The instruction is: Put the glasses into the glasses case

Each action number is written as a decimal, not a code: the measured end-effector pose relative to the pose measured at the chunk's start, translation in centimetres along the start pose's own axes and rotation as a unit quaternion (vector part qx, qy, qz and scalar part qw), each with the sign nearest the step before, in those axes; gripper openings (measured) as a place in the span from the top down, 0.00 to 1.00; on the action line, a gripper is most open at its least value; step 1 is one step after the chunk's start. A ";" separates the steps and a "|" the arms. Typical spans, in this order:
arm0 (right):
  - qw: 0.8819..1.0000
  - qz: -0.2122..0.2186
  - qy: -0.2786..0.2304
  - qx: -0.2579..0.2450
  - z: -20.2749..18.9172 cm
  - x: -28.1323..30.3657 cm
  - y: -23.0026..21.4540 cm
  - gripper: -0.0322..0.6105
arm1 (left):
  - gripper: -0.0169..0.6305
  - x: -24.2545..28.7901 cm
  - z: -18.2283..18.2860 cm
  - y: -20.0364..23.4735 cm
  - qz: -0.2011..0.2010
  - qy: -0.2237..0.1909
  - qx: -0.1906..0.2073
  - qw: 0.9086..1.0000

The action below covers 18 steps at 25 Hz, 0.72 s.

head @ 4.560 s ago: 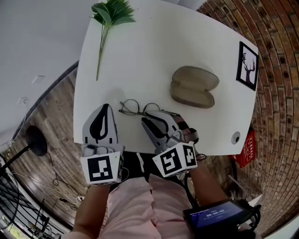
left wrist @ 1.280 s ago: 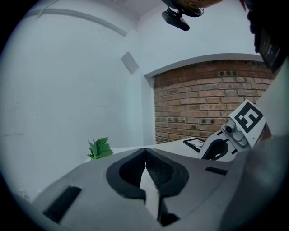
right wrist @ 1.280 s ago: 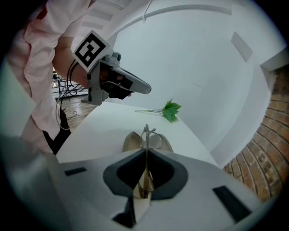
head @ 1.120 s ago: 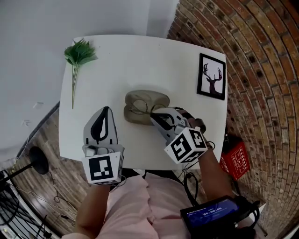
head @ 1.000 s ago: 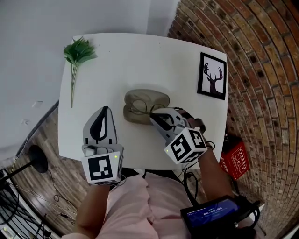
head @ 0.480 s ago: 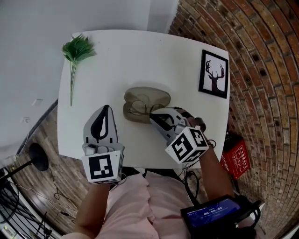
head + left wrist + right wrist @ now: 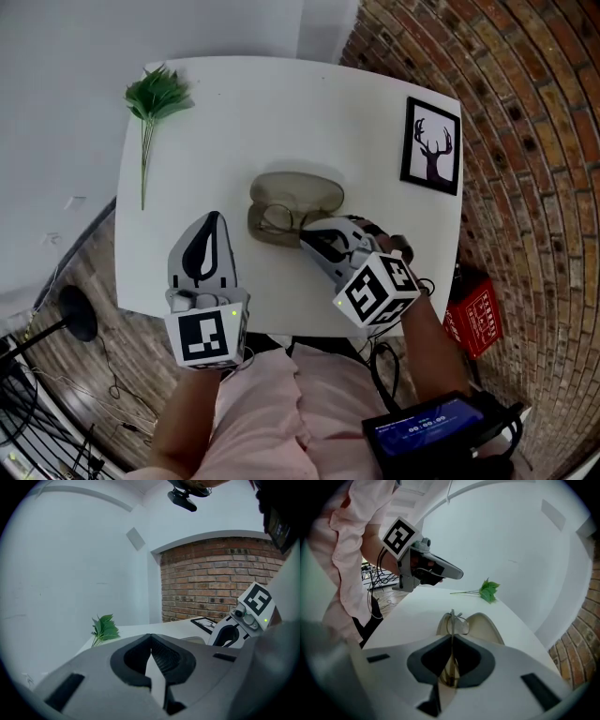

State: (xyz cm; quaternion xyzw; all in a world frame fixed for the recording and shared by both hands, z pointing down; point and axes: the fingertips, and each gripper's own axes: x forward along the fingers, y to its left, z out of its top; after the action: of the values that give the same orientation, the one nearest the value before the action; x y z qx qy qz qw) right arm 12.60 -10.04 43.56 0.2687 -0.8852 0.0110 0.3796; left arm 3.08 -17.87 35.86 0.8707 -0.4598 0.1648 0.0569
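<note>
An open tan glasses case (image 7: 309,192) lies mid-table. Thin wire-framed glasses (image 7: 277,220) hang over its near half, and my right gripper (image 7: 306,240) is shut on their right end. In the right gripper view the glasses (image 7: 455,623) stick out edge-on from the shut jaws of the right gripper (image 7: 451,637), above the case (image 7: 487,627). I cannot tell whether the glasses touch the case. My left gripper (image 7: 212,219) hovers to the left of the case, shut and holding nothing. In its own view the left gripper (image 7: 151,637) has its jaws pressed together.
A green plant sprig (image 7: 153,98) lies at the white table's (image 7: 234,122) far left corner. A framed deer picture (image 7: 432,145) sits at the right edge. Brick floor lies to the right, and cables and a lamp base (image 7: 75,315) are on the left.
Since the oldest frame my right gripper has carried the glasses from the bare tabletop to over the open case. Within the last second both grippers have barely moved.
</note>
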 end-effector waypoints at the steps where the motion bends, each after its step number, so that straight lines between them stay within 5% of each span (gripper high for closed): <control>1: 1.000 0.001 0.001 0.000 0.0 0.0 0.1 0.92 | 0.96 0.0 0.1 0.0 0.001 0.001 -0.004 1.000; 18: 0.999 0.027 0.017 -0.003 -0.6 1.4 1.3 0.92 | 0.96 0.0 -0.8 0.7 0.003 0.001 -0.015 1.000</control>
State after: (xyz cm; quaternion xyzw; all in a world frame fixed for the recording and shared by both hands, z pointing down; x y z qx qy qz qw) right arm 11.63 -9.45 45.16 0.2434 -0.8856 0.0228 0.3949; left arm 2.37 -18.09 36.57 0.8682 -0.4650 0.1589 0.0696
